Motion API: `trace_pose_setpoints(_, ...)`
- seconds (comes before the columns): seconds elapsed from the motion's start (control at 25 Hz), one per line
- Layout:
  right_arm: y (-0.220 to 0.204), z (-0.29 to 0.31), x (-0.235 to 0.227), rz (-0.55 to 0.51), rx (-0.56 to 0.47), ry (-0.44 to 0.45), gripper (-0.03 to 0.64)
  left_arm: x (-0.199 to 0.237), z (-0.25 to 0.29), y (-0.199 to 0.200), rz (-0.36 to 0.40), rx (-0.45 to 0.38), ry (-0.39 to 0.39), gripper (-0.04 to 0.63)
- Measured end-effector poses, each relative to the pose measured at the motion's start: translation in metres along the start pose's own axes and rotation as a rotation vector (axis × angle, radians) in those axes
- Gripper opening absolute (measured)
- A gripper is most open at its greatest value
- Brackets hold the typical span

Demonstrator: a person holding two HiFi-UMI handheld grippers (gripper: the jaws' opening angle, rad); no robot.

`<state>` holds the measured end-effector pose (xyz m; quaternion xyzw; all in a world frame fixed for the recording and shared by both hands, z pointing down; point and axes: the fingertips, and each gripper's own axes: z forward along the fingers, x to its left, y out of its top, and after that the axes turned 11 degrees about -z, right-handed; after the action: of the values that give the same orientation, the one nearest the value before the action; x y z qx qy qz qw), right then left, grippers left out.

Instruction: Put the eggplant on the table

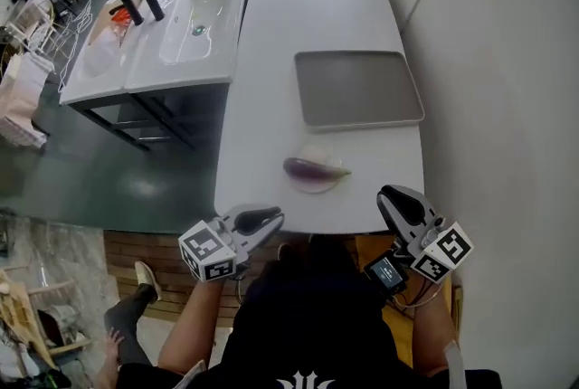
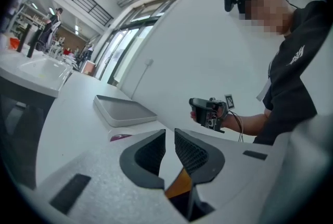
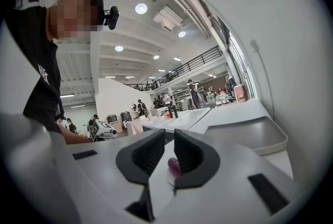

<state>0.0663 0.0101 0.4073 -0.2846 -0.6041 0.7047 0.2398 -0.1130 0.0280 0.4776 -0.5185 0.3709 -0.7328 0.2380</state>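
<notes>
Meanwhile, a slim, glossy dark-purple eggplant (image 1: 315, 167) on a pale disc (image 1: 317, 186), left gripper (image 1: 271, 217) and right gripper (image 1: 391, 197) clenched, empty.

We look down on a white table (image 1: 308, 16) that bears a grey tray (image 1: 359, 89). Just on our side of the tray, the purple eggplant (image 1: 315, 167) lies across a small pale plate (image 1: 318, 186). Further from the tray, at the table's near edge, we hold the left gripper (image 1: 273, 218) and right gripper (image 1: 387, 200), each with jaws together on nothing. Well left of the tray stands a white sink unit (image 1: 194, 16).
</notes>
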Motion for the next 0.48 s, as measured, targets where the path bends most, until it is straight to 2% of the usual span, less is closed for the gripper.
trace_pose_setpoints(0.04,-0.003,0.007,-0.007,0.013,0.006,0.005,0.041,0.009,0.000,0.001,-0.023,0.001,0.015,0.040)
trace_pose_setpoints(0.08,-0.005,0.015,-0.014,0.027,0.014,0.015,0.123,0.017,0.002,0.001,-0.048,0.005,0.028,0.093)
trace_pose_setpoints(0.12,-0.008,0.024,-0.022,0.039,0.023,0.028,0.162,0.025,0.004,0.001,-0.073,0.012,0.040,0.126)
trace_pose_setpoints(0.28,-0.018,0.059,-0.050,0.075,0.104,0.113,0.163,0.049,0.019,0.004,-0.213,0.008,0.121,0.172)
trace_pose_setpoints(0.48,-0.045,0.102,-0.085,0.225,0.243,0.242,0.202,0.082,0.045,-0.002,-0.388,0.015,0.256,0.198)
